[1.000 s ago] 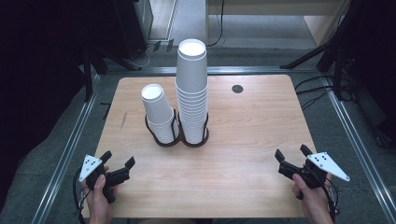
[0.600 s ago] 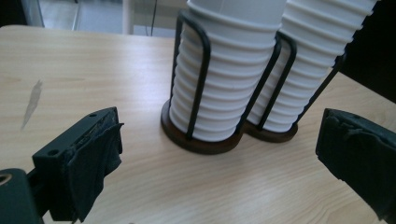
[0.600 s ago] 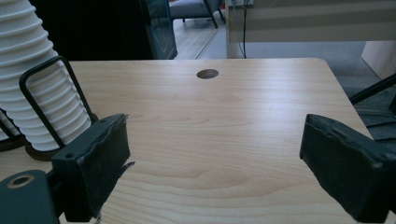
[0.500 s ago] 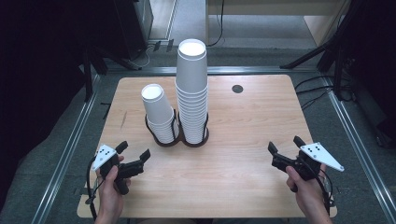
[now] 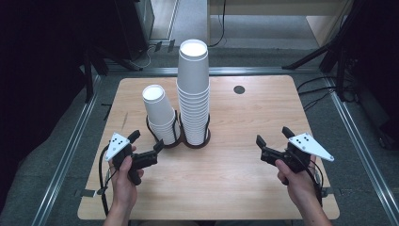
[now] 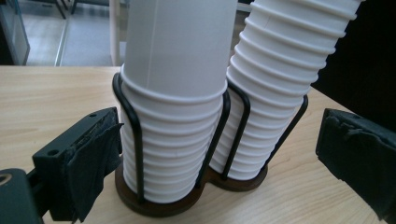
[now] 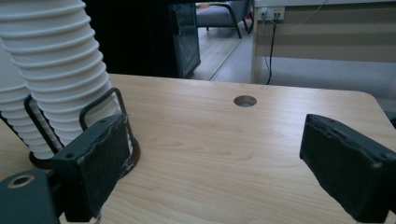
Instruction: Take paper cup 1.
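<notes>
Paper cup stacks (image 5: pixel 181 106) stand on a wooden table (image 5: pixel 244 169) over grey floor (image 5: pixel 61 141).

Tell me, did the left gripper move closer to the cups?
Yes. In the high view the left gripper has moved up the table toward the short cup stack in its wire holder. Its jaws are open, holding nothing.

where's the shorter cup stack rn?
High view: the shorter cup stack stands left of centre on the table, in a wire holder, directly left of the taller cup stack, just beyond the left gripper.
</notes>
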`<act>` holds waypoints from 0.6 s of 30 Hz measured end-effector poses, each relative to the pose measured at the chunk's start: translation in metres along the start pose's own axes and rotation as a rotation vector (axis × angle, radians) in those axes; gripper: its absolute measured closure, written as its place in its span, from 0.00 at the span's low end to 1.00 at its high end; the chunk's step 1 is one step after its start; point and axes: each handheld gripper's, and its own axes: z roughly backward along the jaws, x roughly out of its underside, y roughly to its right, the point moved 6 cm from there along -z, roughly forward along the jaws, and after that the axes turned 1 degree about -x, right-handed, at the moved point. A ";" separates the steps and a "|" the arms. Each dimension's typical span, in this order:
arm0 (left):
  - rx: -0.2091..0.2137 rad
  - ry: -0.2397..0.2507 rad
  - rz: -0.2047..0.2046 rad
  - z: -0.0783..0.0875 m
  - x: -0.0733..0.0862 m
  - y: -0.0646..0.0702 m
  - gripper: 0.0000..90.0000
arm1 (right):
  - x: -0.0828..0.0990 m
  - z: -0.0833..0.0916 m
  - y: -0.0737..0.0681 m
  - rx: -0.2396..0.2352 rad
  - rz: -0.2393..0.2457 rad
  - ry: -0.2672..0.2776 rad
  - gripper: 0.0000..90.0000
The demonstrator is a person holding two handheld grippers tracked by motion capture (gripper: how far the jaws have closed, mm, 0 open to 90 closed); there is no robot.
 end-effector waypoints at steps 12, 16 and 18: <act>0.021 0.028 -0.011 -0.014 -0.011 0.011 0.00 | -0.025 -0.011 -0.027 -0.059 0.016 0.010 0.08; 0.023 0.029 -0.039 -0.017 -0.015 0.017 0.00 | -0.035 -0.016 -0.039 -0.077 0.028 0.011 0.07; 0.028 0.033 -0.050 -0.019 -0.018 0.022 0.00 | -0.037 -0.017 -0.041 -0.079 0.030 0.013 0.07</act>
